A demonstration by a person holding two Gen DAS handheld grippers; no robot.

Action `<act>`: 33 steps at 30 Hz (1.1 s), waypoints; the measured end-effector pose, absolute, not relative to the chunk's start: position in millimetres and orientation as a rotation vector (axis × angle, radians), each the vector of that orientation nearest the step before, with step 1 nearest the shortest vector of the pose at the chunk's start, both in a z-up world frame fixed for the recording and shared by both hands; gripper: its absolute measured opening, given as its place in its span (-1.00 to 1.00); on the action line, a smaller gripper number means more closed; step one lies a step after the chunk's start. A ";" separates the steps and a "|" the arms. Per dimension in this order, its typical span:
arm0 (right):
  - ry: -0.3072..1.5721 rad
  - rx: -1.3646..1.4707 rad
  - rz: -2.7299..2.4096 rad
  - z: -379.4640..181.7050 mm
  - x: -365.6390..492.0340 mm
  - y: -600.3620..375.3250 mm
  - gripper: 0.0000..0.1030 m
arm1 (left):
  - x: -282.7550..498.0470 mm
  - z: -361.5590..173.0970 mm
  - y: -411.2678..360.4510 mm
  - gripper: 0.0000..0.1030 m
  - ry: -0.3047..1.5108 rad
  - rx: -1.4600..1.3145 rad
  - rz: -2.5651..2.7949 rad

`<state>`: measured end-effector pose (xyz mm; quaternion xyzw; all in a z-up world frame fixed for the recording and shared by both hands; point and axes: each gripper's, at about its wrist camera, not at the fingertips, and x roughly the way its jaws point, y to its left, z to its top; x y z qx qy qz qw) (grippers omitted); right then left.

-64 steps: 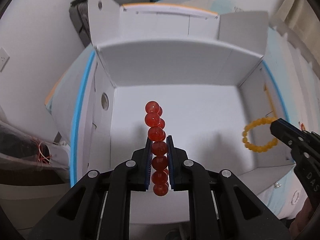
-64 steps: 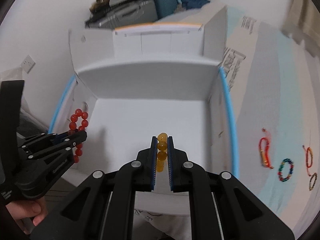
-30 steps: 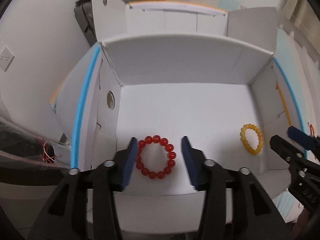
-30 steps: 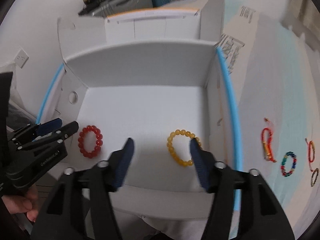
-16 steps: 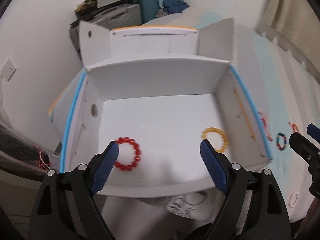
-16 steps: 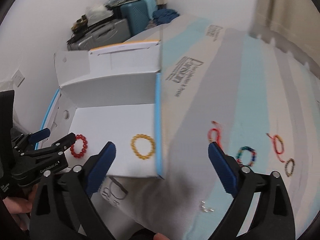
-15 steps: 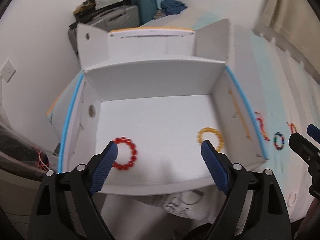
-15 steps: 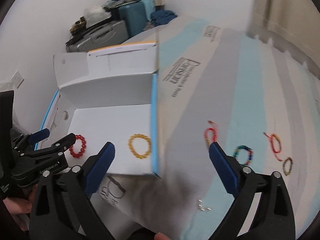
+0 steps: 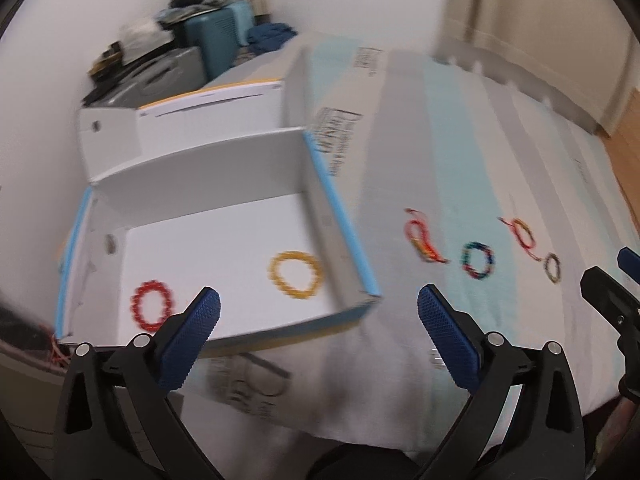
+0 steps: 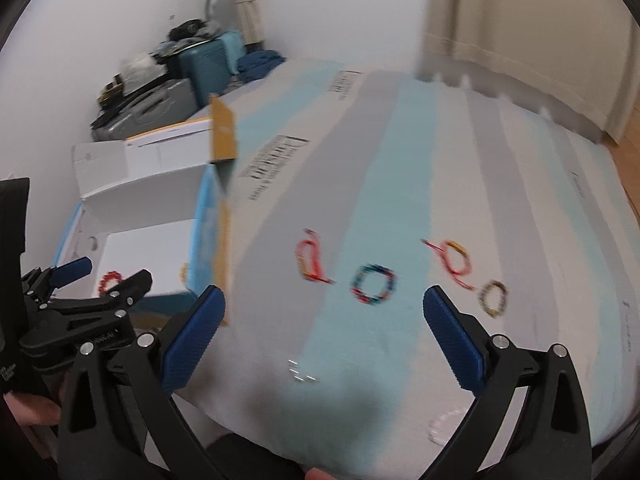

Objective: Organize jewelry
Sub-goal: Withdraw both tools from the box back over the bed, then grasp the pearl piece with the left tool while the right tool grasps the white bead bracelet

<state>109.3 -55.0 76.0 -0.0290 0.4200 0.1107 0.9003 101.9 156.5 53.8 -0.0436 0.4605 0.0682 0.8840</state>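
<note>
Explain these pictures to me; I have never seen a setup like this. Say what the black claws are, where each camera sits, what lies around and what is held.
No robot here: a person holds a two-finger tool in each hand, with a wide-angle camera on each looking along its blue-padded fingers. One picture comes from the left gripper, the other from the right gripper; each tool also shows at the edge of the other's view. Both have just been opening and stand wide open, holding nothing. In the white box lie a red bead bracelet and a yellow bead bracelet. On the striped bedcover outside it lie four more, all blurred: a red cord bracelet, a multicoloured bead bracelet, a second red cord bracelet and a dark bead bracelet.
</note>
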 end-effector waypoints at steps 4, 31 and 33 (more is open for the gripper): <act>0.890 -0.032 0.167 60.3 101.4 -100.8 0.85 | 102.9 43.3 121.7 0.89 0.955 -0.073 0.058; 1.167 0.090 -0.023 -116.3 70.1 -249.0 0.77 | 111.8 -109.1 34.8 0.79 1.126 -0.063 -0.064; 1.176 0.092 -0.027 -122.9 69.9 -251.6 0.77 | 114.0 -116.0 34.5 0.75 1.141 -0.068 -0.061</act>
